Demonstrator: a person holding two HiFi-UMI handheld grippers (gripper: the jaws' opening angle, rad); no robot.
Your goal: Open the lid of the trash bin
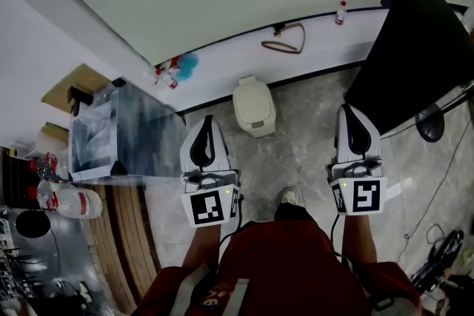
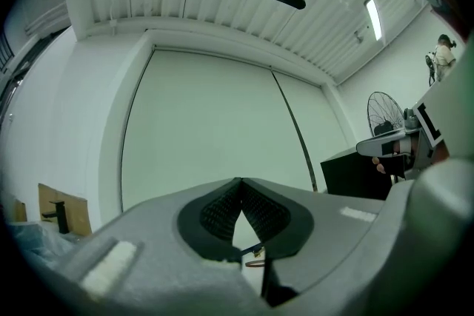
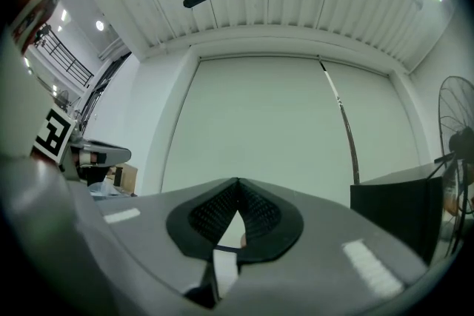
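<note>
A small cream trash bin (image 1: 254,106) with its lid down stands on the grey floor against the white wall. My left gripper (image 1: 208,120) is held near the bin's left side and my right gripper (image 1: 347,109) further off to its right, both short of it and pointing toward the wall. Each is shut with nothing in it. In the left gripper view the left gripper (image 2: 241,181) has its dark pads meeting at the tips in front of the pale wall. The right gripper view shows the same for the right gripper (image 3: 238,181). Neither gripper view shows the bin.
A black cabinet (image 1: 415,55) stands at the right, with a floor fan (image 3: 458,159) by it. A see-through box (image 1: 122,131) and a wooden board (image 1: 74,85) are at the left. Bottles (image 1: 166,78), a blue item and a brown strap (image 1: 285,41) lie on the wall ledge. Cables (image 1: 437,251) trail bottom right.
</note>
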